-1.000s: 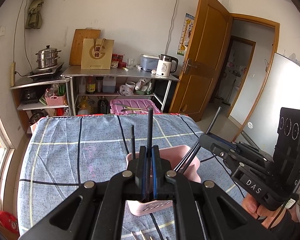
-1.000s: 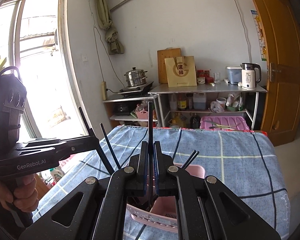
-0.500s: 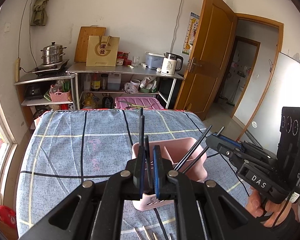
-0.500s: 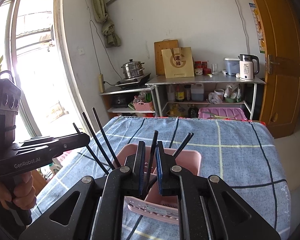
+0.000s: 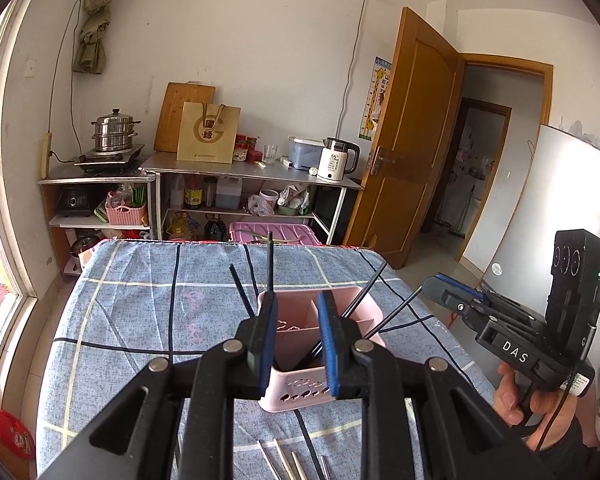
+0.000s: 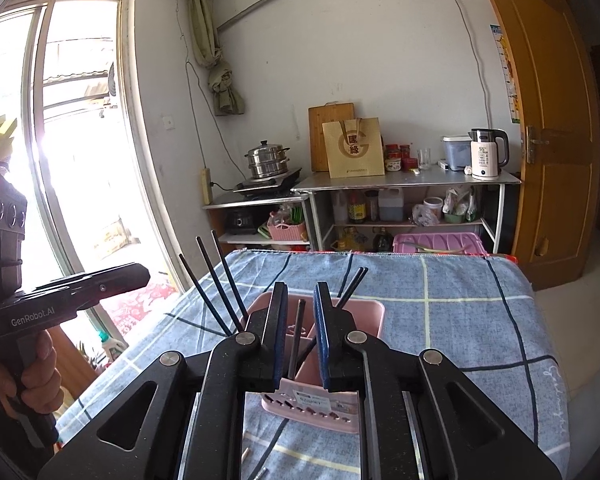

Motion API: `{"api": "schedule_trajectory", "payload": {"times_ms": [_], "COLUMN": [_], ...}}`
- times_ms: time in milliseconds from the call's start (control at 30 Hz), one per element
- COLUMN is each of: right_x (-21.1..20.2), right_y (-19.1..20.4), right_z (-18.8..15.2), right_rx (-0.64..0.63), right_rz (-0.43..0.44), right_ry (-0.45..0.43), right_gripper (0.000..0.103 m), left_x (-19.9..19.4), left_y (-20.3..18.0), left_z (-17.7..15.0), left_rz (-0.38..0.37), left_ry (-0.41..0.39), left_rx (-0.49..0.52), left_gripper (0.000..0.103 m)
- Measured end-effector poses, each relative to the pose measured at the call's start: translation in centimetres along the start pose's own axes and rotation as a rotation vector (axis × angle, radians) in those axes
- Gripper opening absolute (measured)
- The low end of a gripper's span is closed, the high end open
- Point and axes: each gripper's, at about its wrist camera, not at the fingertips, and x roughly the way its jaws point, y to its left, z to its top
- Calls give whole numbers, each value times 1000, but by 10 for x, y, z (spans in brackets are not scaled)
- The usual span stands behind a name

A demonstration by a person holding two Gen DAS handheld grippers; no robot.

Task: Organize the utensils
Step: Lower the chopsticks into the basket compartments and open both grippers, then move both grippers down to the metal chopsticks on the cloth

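A pink utensil holder (image 5: 320, 344) stands on the worktop (image 5: 140, 320), which is covered by a blue checked cloth, nearer the close edge than the far one. It is divided into compartments, and black chopsticks (image 6: 220, 280) lean out of it, some fanning toward the window side and a pair (image 6: 352, 284) tilting toward the door side.

The left tongs (image 5: 298, 340) are opening; the blue pads stand apart just in front of the holder, with nothing pressed between them. One black chopstick (image 5: 269, 262) rises upright behind the left pad, apart from it.

The right tongs (image 6: 300, 336) are also opening. A single black chopstick (image 6: 296, 336) stands in the gap between the pads, its lower end inside the holder, and neither pad presses on it.

Thin metal utensils (image 5: 284, 460) lie flat on the cloth at the worktop's near edge, in front of the holder. A hand (image 5: 536, 404) grips the right tool's handle; another hand (image 6: 32, 380) grips the left tool's.
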Motion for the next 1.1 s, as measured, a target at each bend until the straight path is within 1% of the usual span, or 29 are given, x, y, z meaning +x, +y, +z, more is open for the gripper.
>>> {"api": "schedule_trajectory", "payload": {"times_ms": [167,367,500,600,867,1100], "right_x": [-18,-32,-33,-30,-7,16], "right_y": [3,0,-4,-5,-3,5], "right_z": [-10,-36,-56,-73,-119,-152], "right_rx": [-5,21,53,76,114,127], "right_rz": [1,7,9,11,25,38], "right_ry": [-12,13,55,97,241,351], "right_gripper": [13,13,13,13,13,13], "left_x": [-14,-23,-17,-9,23,51], "left_y": [1,4,9,14,26,27], "left_z": [-11,-45,-73,-95,-143,-168], "left_rz": [6,20,45,47,66,81], "left_ry": [-9,19,68,118,254,351], "left_rx": [-7,-6,-12,-29,-80,-93], "left_gripper": [22,22,22,22,22,22]}}
